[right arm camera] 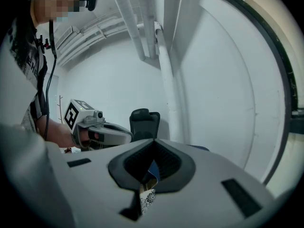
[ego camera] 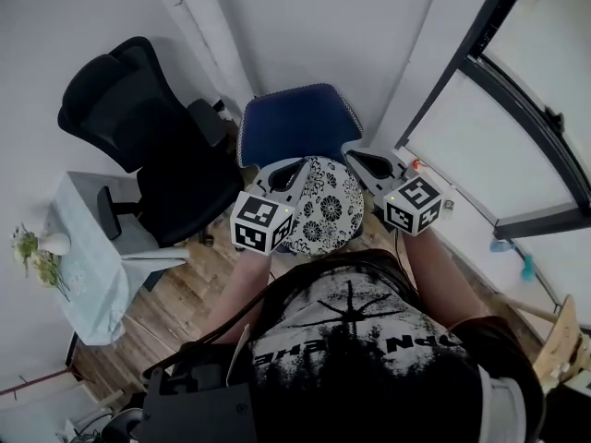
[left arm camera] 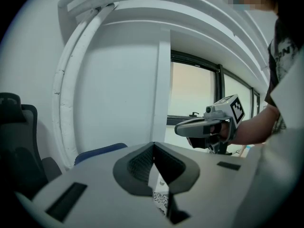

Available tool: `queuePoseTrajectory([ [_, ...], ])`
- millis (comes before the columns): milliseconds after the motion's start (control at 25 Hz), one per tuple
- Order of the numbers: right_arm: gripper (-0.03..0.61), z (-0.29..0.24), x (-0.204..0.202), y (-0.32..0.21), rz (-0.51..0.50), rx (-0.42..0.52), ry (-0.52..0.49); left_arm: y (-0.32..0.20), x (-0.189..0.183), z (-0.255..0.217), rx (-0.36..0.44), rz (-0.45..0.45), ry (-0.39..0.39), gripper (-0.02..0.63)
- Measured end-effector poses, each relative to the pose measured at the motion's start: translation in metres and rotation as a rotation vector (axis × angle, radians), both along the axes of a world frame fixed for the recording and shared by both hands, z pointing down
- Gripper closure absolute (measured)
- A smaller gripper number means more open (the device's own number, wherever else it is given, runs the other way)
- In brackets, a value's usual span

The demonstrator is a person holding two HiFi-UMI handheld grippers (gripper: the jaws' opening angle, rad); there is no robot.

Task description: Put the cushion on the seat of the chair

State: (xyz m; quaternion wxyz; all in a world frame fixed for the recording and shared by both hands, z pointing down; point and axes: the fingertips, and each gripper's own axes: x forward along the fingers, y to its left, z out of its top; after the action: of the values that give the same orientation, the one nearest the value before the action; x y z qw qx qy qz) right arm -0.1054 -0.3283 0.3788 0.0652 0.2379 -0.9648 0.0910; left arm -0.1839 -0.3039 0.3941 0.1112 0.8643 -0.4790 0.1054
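A round cushion with a black-and-white flower print hangs between my two grippers, just in front of and above the blue chair. My left gripper is shut on the cushion's left edge. A strip of the print shows under its closed jaws. My right gripper is shut on the right edge, with a fold of the cushion pinched between its jaws. The blue chair's back shows beyond the left gripper. The chair's seat is hidden under the cushion.
A black office chair stands left of the blue chair. A small table with a pale cloth and a vase of flowers is at the far left. A dark window frame runs along the right, and a white pipe climbs the corner.
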Motion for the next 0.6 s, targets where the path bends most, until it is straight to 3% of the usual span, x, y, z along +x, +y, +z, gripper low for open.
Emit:
queuePoseTrajectory([
  [600,0.560,-0.0009,-0.0077,0.0030,-0.007,0.007,0.003,-0.0013,-0.0065,0.0007,-0.001,-0.002,0.002,0.600],
])
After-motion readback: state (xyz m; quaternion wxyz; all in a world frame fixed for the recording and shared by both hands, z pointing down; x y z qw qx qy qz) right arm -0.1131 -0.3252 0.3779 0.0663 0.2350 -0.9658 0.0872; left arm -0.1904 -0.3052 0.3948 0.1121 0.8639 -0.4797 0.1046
